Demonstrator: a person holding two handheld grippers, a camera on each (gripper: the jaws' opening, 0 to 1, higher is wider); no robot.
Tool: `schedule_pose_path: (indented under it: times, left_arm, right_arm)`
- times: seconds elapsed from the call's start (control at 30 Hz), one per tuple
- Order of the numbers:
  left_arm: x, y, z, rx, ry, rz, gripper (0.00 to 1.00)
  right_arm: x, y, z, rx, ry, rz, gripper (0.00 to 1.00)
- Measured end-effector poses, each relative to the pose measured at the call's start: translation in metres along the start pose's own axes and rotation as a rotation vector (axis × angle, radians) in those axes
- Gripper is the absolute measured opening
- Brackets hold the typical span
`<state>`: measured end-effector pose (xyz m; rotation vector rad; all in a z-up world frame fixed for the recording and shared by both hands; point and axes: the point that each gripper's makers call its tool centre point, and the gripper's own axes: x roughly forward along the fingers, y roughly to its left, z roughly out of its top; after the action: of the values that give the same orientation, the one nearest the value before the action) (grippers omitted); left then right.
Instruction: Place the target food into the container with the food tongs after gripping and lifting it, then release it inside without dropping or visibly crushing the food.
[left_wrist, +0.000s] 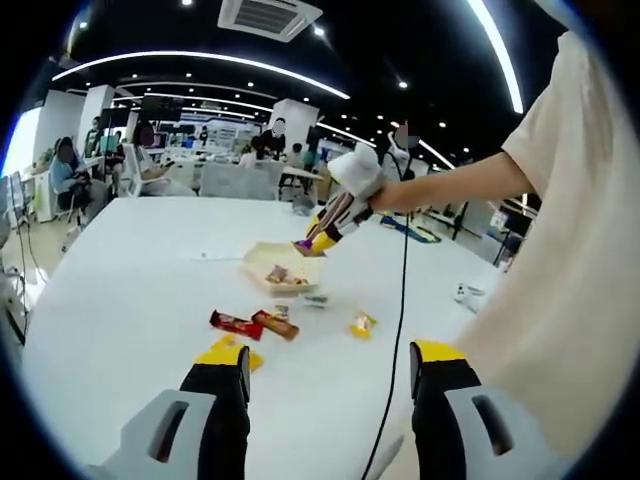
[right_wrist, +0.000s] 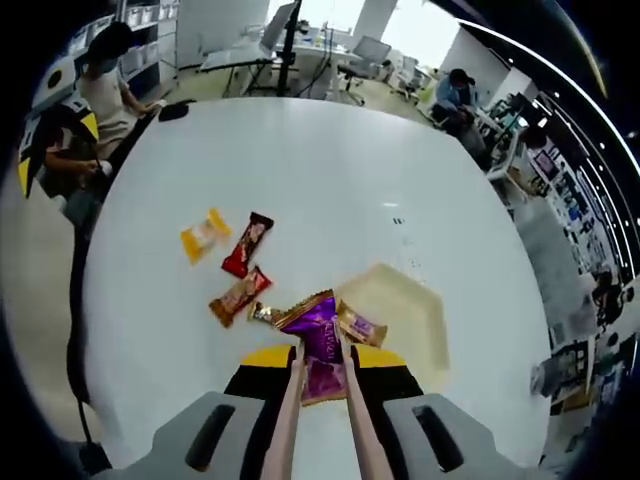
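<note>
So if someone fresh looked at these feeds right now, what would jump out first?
The shiny purple snack packet, pinched in the slim tongs that the right gripper clamps, hanging beside the shallow cream tray. Next, the loose wrapped snacks on the white table: a yellow packet, a dark red bar and an orange-brown bar.

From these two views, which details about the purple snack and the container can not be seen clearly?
- Right gripper view: the tongs and right gripper cover the lower end of the shiny purple snack packet; grip pressure unclear.
- Left gripper view: the shallow cream tray is too small to count its snacks.
- Left gripper view: the small yellow packet is partly hidden behind the left gripper.
</note>
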<state>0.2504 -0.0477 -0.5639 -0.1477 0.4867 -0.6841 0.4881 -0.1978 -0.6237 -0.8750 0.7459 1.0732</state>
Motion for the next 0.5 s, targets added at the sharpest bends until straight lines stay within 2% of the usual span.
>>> schedule_pose_path:
  times: [0.5]
  left_arm:
    - [0.002, 0.002, 0.000, -0.002, 0.004, 0.005, 0.64]
  right_arm:
    - [0.000, -0.024, 0.002, 0.001, 0.000, -0.028, 0.20]
